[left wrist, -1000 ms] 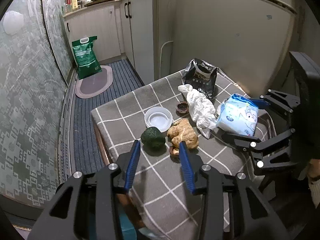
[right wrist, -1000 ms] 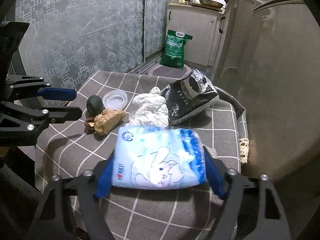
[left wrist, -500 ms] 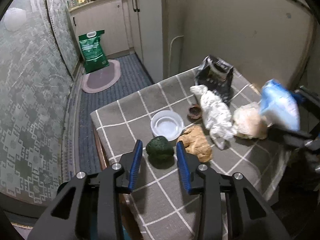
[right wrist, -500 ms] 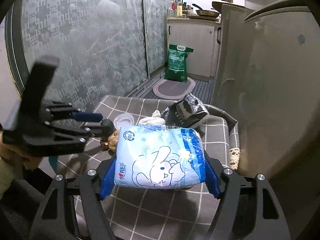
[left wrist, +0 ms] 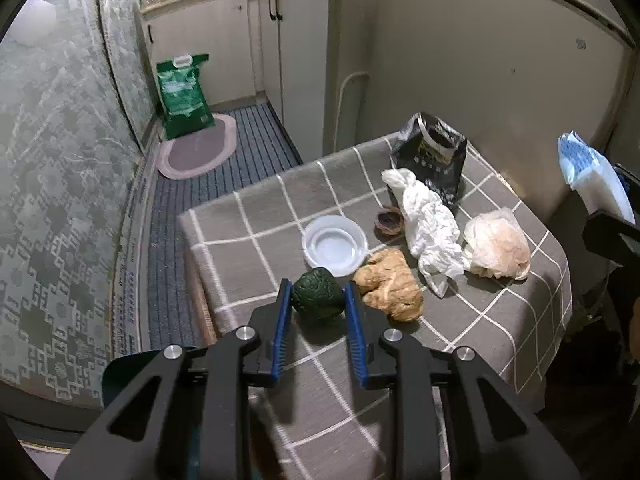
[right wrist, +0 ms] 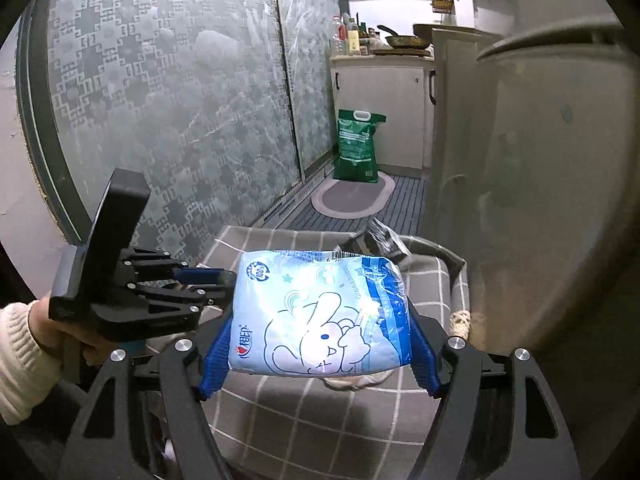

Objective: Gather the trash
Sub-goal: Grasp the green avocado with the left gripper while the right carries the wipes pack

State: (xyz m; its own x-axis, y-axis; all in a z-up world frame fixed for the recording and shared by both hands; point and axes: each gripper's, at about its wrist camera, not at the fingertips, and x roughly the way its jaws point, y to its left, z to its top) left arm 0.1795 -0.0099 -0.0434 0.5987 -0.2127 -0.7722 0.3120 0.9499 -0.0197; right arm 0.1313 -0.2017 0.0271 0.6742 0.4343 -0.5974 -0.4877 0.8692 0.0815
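Trash lies scattered on the bench [left wrist: 532,320], a low top under a grey checked cloth, and the dark green lump [left wrist: 318,291] sits right between the blue pads of the left hand-held gripper [left wrist: 316,304], at their tips; the pads stand close on either side, narrow, though whether they already press it I cannot tell. It looks knobbly, rounded and fairly firm, so it may roll or squirt forward if pinched near its front; the safer hold, I judge, is across its widest middle with the pads pushed a little further past it. Just right of that gripper's right finger is the tan lump [left wrist: 390,288], irregular and likely light. Ahead of the tips lies a clear lid [left wrist: 335,245], thin and slippery, best taken by its rim. Further ahead and to the right are a nutshell [left wrist: 388,221], a crumpled white tissue [left wrist: 430,220] and a crumpled film wad [left wrist: 496,246], all soft and near weightless, easy to grab anywhere in the bulk, with a black foil bag [left wrist: 434,156] beyond them. The right hand-held gripper [right wrist: 318,354] is spread wide and holds the blue pack [right wrist: 320,312] by its two short ends, lifted above the bench; the pack is soft, glossy film, so it can sag or slip unless squeezed evenly
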